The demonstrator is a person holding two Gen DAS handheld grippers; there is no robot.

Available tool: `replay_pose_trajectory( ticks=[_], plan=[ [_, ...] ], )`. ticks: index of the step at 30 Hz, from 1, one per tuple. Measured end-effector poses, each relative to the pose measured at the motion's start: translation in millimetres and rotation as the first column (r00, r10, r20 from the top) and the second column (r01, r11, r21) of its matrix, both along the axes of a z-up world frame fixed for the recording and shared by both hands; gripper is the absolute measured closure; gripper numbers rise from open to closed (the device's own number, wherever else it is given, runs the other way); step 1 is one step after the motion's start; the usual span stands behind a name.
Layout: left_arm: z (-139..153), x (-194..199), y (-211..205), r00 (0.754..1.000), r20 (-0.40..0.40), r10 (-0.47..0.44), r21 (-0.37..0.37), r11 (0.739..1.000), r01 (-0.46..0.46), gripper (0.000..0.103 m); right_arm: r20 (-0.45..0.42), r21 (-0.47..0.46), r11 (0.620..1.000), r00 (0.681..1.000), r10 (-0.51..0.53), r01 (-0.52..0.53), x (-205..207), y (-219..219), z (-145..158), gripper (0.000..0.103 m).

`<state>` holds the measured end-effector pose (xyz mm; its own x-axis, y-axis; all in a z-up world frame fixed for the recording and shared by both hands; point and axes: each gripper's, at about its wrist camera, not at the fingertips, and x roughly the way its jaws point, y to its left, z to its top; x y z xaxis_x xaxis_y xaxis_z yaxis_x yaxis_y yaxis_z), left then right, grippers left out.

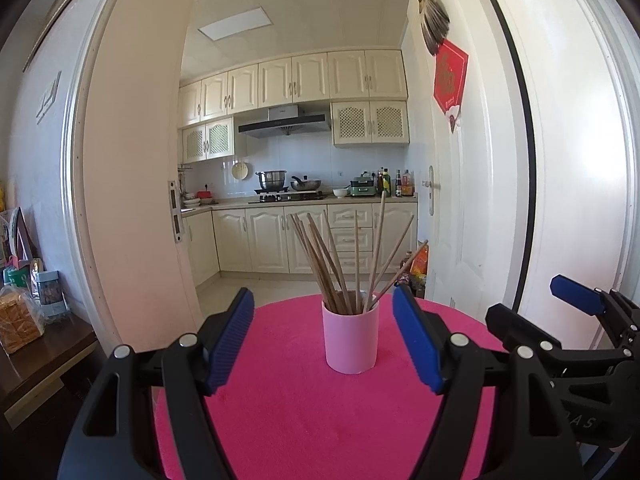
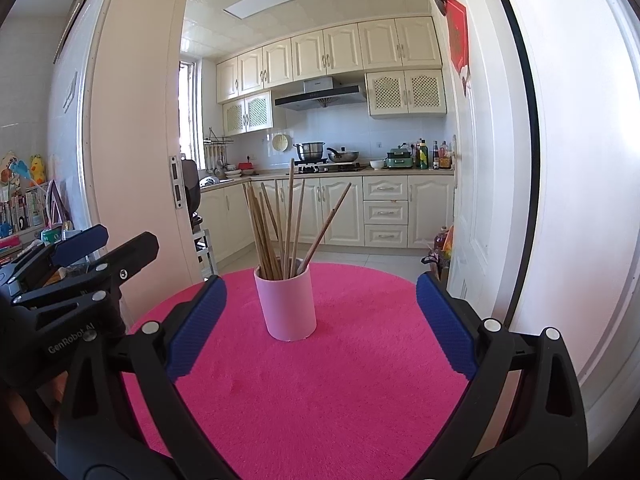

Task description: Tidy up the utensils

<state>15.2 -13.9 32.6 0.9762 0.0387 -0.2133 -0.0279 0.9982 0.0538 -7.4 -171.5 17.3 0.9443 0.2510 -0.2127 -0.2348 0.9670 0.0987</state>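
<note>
A pink cup (image 1: 351, 338) stands upright on a round pink-covered table (image 1: 304, 420). Several wooden chopsticks (image 1: 340, 260) stand in it, fanned out. My left gripper (image 1: 323, 312) is open and empty, its blue pads on either side of the cup and a little in front of it. My right gripper (image 2: 320, 300) is open and empty, with the cup (image 2: 286, 304) and chopsticks (image 2: 280, 224) just left of centre between its pads. The right gripper also shows at the right edge of the left wrist view (image 1: 576, 292), and the left gripper shows at the left of the right wrist view (image 2: 80, 240).
Beyond the table (image 2: 320, 400) an open doorway leads into a kitchen with cream cabinets (image 1: 280, 240) and a stove with pots (image 1: 276, 182). A white door (image 1: 460, 200) stands to the right. A dark side table (image 1: 36, 344) with jars and bread stands to the left.
</note>
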Motion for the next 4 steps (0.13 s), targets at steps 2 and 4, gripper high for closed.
replay_pose_trajectory(
  ticks=[2, 4],
  plan=[
    [-6, 10, 2, 0.999, -0.037, -0.002, -0.011, 1.000, 0.001, 0.032, -0.029, 0.004, 1.000, 1.000, 0.013, -0.012, 10, 1, -5, 0.009],
    [-15, 23, 5, 0.996, -0.088, -0.005, -0.016, 1.000, 0.003, 0.032, -0.076, 0.000, 1.000, 0.997, 0.022, -0.022, 26, 2, -13, 0.009]
  ],
)
